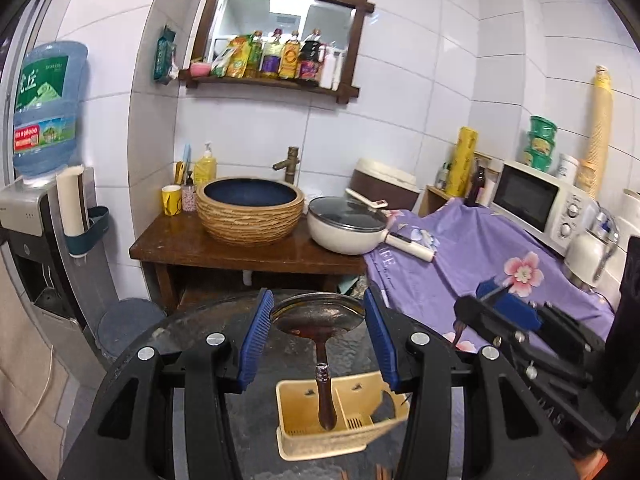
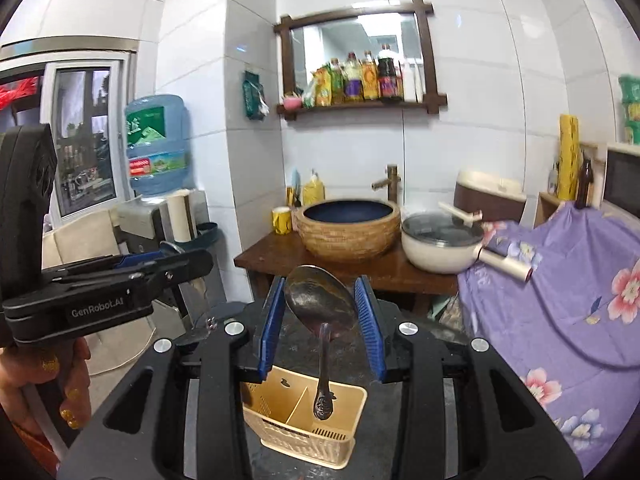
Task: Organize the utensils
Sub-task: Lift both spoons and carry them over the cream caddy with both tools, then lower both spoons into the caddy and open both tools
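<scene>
1. In the left wrist view the left gripper (image 1: 318,316) carries a metal ladle (image 1: 318,316): a wide, tarnished bowl with a reddish-brown stain, pinched by its edges between the two blue pads (image 1: 256,340), and a dark brown handle hanging down.
2. In the right wrist view the right gripper (image 2: 320,312) carries a metal spoon (image 2: 320,300): its dull, mottled silver bowl sits between that gripper's blue pads (image 2: 272,328), and a slim handle with an embossed end hangs below.
3. Both utensils hang over a yellow plastic caddy (image 1: 340,440), which stands on a dark round table (image 1: 180,332). The caddy has a centre divider making two compartments, woven-pattern sides and slotted drain holes in the floor. In each view the handle tip appears over the open top; whether it touches the caddy I cannot tell.
4. Count: one ladle, one spoon, one caddy with two compartments, two hand-held grippers.
5. Each gripper is partly open, its jaws closed only as far as the utensil bowl allows, and gripping that bowl on both sides.
6. The right gripper also shows at the right edge of the left view (image 1: 508,300); the left gripper appears at the left of the right view (image 2: 176,256), held by a hand (image 2: 60,380) with glittery gold nails.
</scene>
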`<state>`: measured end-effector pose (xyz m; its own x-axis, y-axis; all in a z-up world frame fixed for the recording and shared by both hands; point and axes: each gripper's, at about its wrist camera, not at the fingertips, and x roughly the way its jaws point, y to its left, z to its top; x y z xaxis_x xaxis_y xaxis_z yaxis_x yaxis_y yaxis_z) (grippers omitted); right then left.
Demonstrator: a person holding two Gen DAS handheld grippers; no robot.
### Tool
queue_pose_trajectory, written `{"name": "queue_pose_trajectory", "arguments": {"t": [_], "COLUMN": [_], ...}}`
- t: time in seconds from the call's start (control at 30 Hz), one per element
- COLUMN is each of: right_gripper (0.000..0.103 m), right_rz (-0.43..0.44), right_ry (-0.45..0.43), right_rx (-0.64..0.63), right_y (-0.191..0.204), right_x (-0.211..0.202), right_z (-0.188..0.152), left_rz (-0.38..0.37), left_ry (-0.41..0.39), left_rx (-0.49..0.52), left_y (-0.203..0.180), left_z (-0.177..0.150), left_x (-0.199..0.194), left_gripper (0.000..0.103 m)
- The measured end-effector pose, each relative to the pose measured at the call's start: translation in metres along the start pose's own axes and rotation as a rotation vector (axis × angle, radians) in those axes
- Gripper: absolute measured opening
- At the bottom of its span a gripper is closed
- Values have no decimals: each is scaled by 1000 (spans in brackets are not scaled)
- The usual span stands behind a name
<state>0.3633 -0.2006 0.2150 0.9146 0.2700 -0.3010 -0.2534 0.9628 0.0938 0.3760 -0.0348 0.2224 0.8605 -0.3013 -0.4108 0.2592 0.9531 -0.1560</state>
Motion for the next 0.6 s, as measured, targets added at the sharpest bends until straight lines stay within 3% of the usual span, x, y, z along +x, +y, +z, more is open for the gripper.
{"name": "queue_pose_trajectory", "arguments": {"t": [0.3, 0.6], "right_gripper": [37, 37], "right_rz": [-22, -23], "right_ry": [106, 181], "right_rx": [4, 17], "right_y": [-2, -5], "right_x": [52, 69], "right_z": [-54, -99], "left_rz": [21, 34], "left_ry": [78, 156], "left_rx": [-17, -11], "left_y": [15, 19], "left_z": [-44, -82], "left_x": [46, 71], "left_gripper": [46, 46]}}
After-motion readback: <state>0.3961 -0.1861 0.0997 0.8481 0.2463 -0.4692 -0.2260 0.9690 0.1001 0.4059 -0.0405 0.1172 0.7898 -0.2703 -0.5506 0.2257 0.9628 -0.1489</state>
